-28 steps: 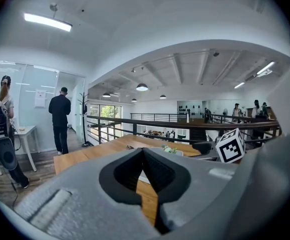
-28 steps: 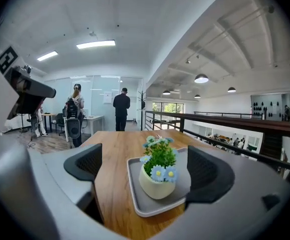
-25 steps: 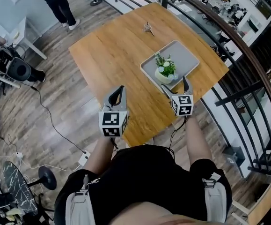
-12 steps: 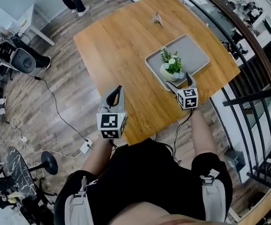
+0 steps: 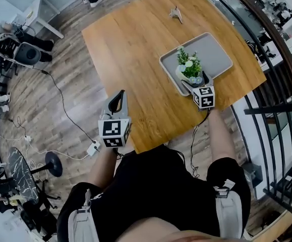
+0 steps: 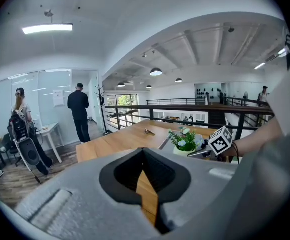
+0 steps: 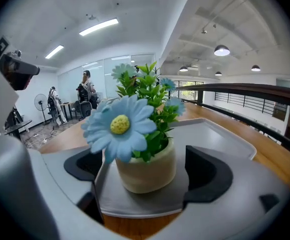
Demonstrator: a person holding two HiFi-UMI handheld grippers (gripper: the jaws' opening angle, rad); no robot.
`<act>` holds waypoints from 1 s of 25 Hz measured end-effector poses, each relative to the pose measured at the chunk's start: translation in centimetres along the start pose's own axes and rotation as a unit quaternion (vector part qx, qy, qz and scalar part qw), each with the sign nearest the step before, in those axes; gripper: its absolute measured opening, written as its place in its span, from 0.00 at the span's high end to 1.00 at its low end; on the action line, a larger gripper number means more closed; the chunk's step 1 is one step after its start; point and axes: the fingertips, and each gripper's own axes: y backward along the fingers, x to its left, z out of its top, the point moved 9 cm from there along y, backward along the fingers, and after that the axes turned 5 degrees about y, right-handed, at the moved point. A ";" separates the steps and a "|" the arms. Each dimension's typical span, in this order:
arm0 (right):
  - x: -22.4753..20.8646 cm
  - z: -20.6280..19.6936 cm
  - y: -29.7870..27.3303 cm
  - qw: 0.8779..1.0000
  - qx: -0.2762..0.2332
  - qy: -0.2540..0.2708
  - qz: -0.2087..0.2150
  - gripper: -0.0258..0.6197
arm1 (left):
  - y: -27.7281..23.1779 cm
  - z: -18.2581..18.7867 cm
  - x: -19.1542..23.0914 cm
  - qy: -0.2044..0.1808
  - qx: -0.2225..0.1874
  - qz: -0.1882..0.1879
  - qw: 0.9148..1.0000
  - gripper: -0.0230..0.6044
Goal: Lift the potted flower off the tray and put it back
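Pot (image 7: 145,171) near tray (image 7: 220,134) edge, betw. R gripper (image 5: 193,79)

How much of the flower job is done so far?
Nothing is finished yet. The small cream pot of blue and white flowers sits on the grey rectangular tray, not lifted. In hand: the right gripper is open, its fingers either side of the pot without squeezing it. The left gripper is shut and empty, away from the tray. Left: close, lift, set it back down.
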 end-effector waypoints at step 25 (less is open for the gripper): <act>0.7 0.7 -2.9 0.998 0.059 0.019 0.011 0.19 | 1.4 -0.1 1.5 -0.030 0.002 0.008 1.000 0.94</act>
